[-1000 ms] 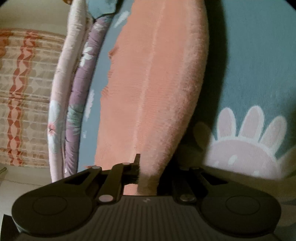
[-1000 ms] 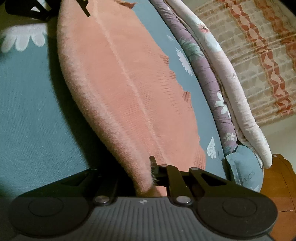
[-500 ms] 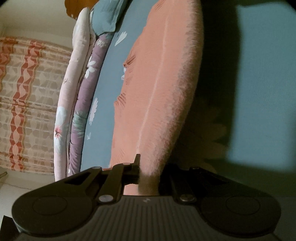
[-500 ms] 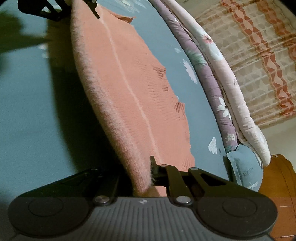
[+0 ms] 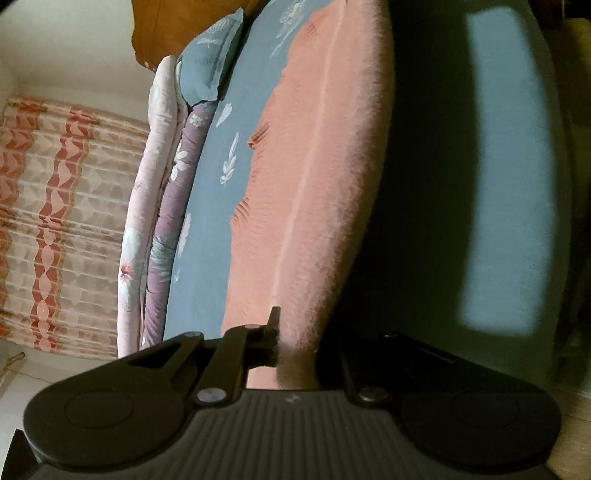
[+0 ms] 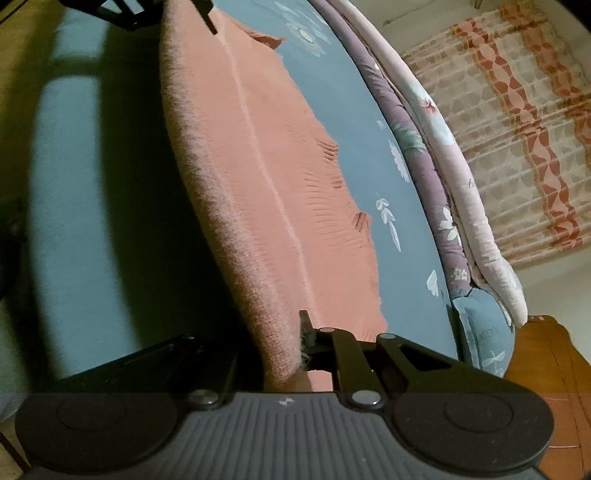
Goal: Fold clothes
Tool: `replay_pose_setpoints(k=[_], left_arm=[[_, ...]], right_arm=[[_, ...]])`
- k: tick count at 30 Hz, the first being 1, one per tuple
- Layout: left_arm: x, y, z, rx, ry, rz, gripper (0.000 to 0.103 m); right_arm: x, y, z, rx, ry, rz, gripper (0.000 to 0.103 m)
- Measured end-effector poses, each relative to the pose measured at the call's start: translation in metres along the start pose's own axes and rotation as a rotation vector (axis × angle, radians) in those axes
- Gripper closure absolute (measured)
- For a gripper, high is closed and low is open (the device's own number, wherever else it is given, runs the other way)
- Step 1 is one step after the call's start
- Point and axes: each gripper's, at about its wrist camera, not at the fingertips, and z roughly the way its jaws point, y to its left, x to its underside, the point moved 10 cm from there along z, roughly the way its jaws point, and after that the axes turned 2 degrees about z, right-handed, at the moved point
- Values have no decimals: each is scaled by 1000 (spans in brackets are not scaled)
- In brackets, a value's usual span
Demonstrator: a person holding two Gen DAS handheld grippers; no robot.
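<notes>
A salmon-pink knitted garment (image 5: 317, 177) is stretched in the air between my two grippers, its far edge trailing on the blue floral bedsheet (image 5: 207, 229). My left gripper (image 5: 291, 350) is shut on one fuzzy corner of it. In the right wrist view the same garment (image 6: 258, 177) runs away from my right gripper (image 6: 291, 350), which is shut on the other corner. The left gripper (image 6: 166, 11) shows at the top of the right wrist view, clamped on the far end.
A rolled purple and pink floral quilt (image 5: 155, 221) lies along the bed's far side, with a blue pillow (image 5: 207, 70) at its end. A patterned curtain (image 6: 517, 129) hangs behind. A wooden headboard (image 6: 546, 354) stands by the pillow. Dark shadows fall on the sheet under the garment.
Both grippers have carried the stretched garment sideways across the bed, still shut on it. The white flower print below has left view and the bed's near edge now shows.
</notes>
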Motion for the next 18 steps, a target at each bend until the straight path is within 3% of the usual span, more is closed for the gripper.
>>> replay_pose_setpoints(k=[10, 14, 18], left_arm=[[-2, -17, -18, -63, -13, -36, 93], [3, -32, -31, -23, -18, -31, 88], [20, -41, -53, 66, -10, -142, 87]], right_arm=[[10, 26, -17, 76, -1, 50, 88], [19, 38, -28, 74, 11, 54, 82], [41, 47, -55, 41, 29, 143, 80]])
